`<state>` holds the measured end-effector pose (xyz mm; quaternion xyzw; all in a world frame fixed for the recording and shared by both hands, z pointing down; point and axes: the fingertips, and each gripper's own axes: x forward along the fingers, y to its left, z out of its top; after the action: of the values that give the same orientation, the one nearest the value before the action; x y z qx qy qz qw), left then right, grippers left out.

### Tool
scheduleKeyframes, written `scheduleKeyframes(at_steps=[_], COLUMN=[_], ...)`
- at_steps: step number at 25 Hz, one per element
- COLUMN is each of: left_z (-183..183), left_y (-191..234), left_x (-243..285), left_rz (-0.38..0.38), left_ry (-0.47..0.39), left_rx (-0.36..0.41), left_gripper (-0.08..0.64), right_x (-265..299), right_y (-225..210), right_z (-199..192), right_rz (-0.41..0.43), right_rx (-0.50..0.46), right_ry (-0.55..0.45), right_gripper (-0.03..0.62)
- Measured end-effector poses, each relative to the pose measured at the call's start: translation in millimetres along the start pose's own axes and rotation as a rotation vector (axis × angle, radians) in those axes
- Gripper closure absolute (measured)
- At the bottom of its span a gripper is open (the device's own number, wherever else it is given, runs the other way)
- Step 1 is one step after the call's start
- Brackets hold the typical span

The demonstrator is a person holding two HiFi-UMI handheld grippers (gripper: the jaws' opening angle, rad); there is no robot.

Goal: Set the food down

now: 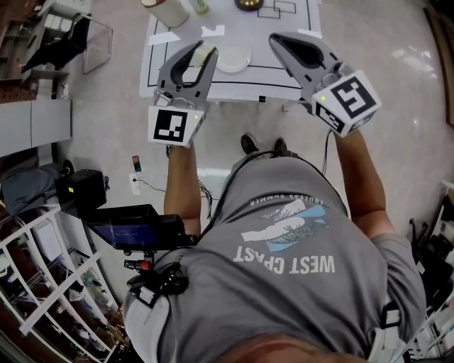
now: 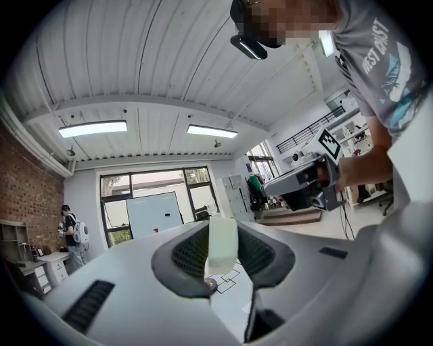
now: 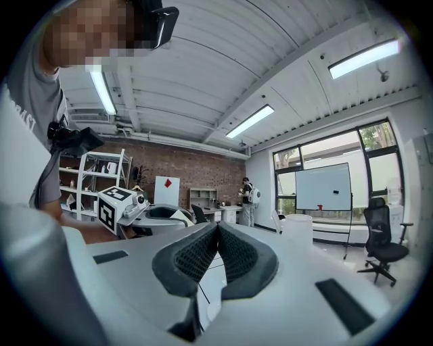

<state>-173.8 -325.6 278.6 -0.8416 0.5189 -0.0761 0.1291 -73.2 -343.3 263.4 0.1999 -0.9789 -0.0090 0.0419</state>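
Grey shirt (image 1: 298, 248) and both forearms (image 1: 181, 181) fill the near part of the head view. The arms reach forward so that the grippers hang at the near edge of the table (image 1: 273, 71). Left gripper (image 1: 203, 51) has its jaws partway closed on the food (image 2: 222, 243), a pale, smooth slab standing on end between the pads; what food it is I cannot tell. It is pinched by its flat faces, which I judge stops it twisting and leaves the lower end free to meet a surface first. It is up in the air, over the table's near left part and just left of the plate (image 1: 233, 57), touching neither. That plate is bare and looks the likely place for it, so the set-down is not yet done. Right gripper (image 1: 279, 40) has its pads pressed together with nothing between them, off to the right, probably so as not to get in the way

Table is white, with thin black lines marking boxes. At its far edge stand a white tub (image 1: 167, 10) and a dark round thing (image 1: 247, 3), too cropped to name. Floor (image 1: 113, 120) is pale and glossy. Shelves (image 1: 50, 298) stand near left. Farther off the room has a brick wall (image 3: 183, 165), big windows (image 3: 375, 145), a whiteboard (image 3: 323, 186), a chair (image 3: 382, 246) and a person (image 3: 247, 196) by a far desk
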Motion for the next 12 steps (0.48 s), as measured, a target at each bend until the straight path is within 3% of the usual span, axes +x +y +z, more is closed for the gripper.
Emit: scheduleKeyframes(at_steps=[7, 12], left_z=[-31.9, -52.3], left_y=[-3.2, -11.1], left_x=[4.7, 17.0], left_rz=[-0.043, -0.07], left_ry=[0.012, 0.071], left_rx=[0.008, 0.014], left_gripper=[0.454, 0.454], right_x=[-2.0, -10.3], right_y=[11.1, 9.5], right_z=[-14.3, -12.5], right_rz=[-0.06, -0.079], right_rx=[-0.008, 0.0], right_ry=[0.016, 0.02], right_gripper=[0.588, 0.588])
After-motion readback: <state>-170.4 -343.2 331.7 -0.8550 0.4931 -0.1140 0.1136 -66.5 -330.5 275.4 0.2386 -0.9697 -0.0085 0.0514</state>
